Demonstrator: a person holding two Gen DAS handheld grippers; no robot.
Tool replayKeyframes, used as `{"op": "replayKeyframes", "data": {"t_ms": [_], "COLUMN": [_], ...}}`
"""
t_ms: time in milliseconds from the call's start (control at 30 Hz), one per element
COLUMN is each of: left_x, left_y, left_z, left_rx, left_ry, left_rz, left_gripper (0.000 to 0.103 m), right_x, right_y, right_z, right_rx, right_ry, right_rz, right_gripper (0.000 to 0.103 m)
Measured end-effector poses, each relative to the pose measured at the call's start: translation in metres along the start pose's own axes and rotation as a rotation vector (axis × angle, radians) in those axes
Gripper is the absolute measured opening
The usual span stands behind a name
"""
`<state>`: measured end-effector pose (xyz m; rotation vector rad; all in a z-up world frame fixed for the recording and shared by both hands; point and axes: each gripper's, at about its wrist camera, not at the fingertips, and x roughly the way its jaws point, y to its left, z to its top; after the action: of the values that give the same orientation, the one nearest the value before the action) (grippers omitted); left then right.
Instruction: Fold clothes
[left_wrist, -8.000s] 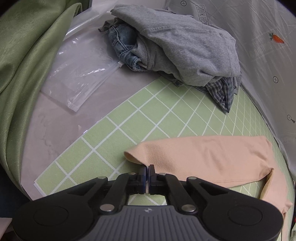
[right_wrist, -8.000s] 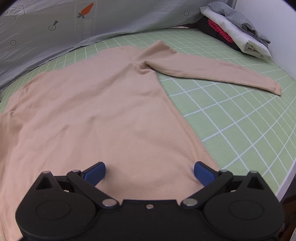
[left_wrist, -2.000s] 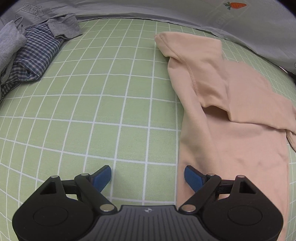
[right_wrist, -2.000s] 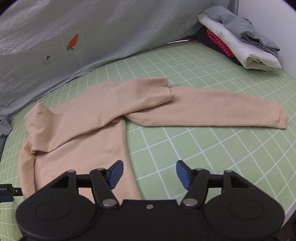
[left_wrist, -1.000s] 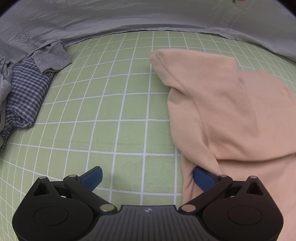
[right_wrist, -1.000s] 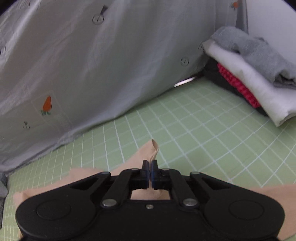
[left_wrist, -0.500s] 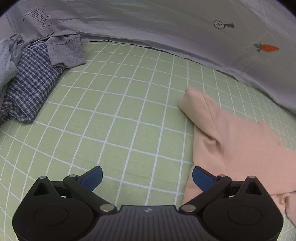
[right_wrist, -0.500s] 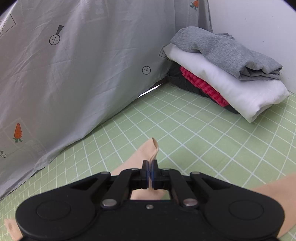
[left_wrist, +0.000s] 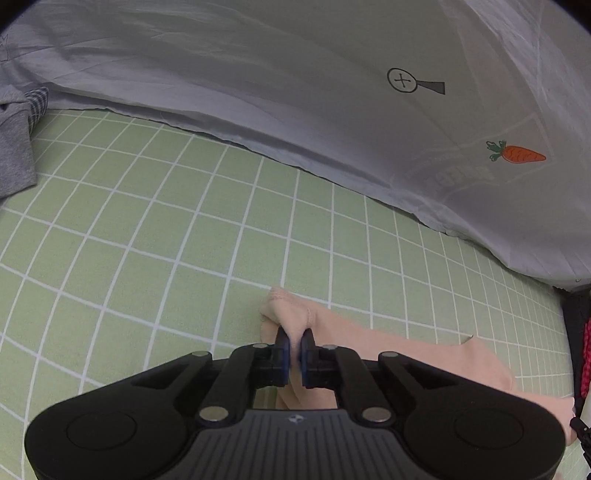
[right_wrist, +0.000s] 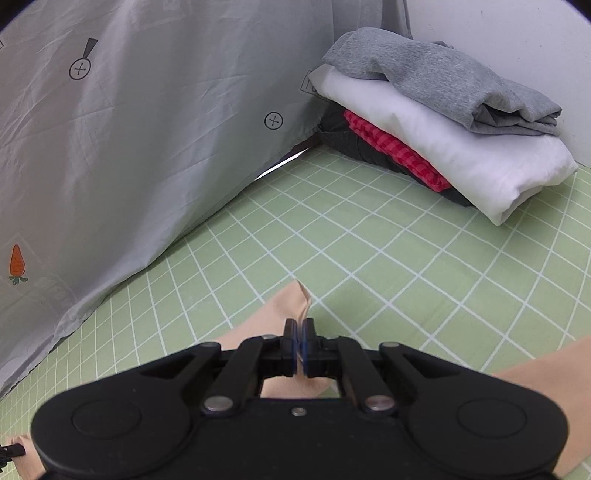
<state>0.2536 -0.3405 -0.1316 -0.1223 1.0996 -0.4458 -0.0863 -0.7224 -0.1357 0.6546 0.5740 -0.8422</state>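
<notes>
In hand: we hold the peach top (left_wrist: 417, 354), left gripper (left_wrist: 293, 352) and right gripper (right_wrist: 300, 345) jaws each pinching an edge. Done: folded stack (right_wrist: 436, 122) on the counter (right_wrist: 388, 258). Left, we judge: this fold, unfolded pile (left_wrist: 16, 144).

I see a peach top (left_wrist: 424, 354), plain, no print. Mat (left_wrist: 147, 240) under it: light green with a white square grid. Backdrop sheet (left_wrist: 295, 92): pale grey, printed with an orange carrot (left_wrist: 517, 155) with green leaves and black crossed-circle marks. My grippers' bodies are black; finger pads (right_wrist: 293, 345) blue. Folded stack (right_wrist: 443, 122), top down: heather grey, white, red check, black. At far left, a grey garment (left_wrist: 14, 147) and a blue-white check.
</notes>
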Motion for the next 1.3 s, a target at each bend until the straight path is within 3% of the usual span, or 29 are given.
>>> {"op": "replayKeyframes", "data": {"t_ms": [233,333,367,400,600,800,1100,1300], "left_x": [-0.009,-0.012,-0.014,-0.015,-0.079,-0.126,-0.162,-0.176], "left_y": [-0.007,-0.010,-0.011,-0.012,-0.003,0.020,0.034,0.027], "left_z": [0.000,0.001,0.001,0.001,-0.036,-0.115,-0.200,-0.232], "left_rx": [0.055,0.078,0.086,0.094,0.047,-0.005,0.078,0.153], "left_ry": [-0.019,-0.027,-0.029,-0.032,-0.079,-0.031,0.039,0.052], "left_rz": [0.101,0.145,0.159,0.173,0.184,0.181,0.236,0.253], "left_gripper": [0.011,0.038,0.061,0.072,0.078,0.080,0.080,0.080], "right_x": [0.007,0.002,-0.002,-0.007,-0.060,-0.125,-0.175,-0.188], "right_y": [0.000,0.007,0.011,0.015,0.049,0.080,0.100,0.085], "right_z": [-0.003,-0.004,-0.005,-0.006,-0.031,-0.084,-0.189,-0.214], "right_rx": [-0.031,-0.081,-0.106,-0.136,-0.284,-0.449,-0.595,-0.585], "right_ry": [0.020,0.012,0.006,-0.001,-0.028,-0.010,0.165,0.224], "right_rz": [-0.027,-0.016,-0.011,-0.003,0.165,0.319,0.400,0.369], "right_gripper": [0.002,0.003,0.003,0.003,0.003,0.002,0.001,0.003]}}
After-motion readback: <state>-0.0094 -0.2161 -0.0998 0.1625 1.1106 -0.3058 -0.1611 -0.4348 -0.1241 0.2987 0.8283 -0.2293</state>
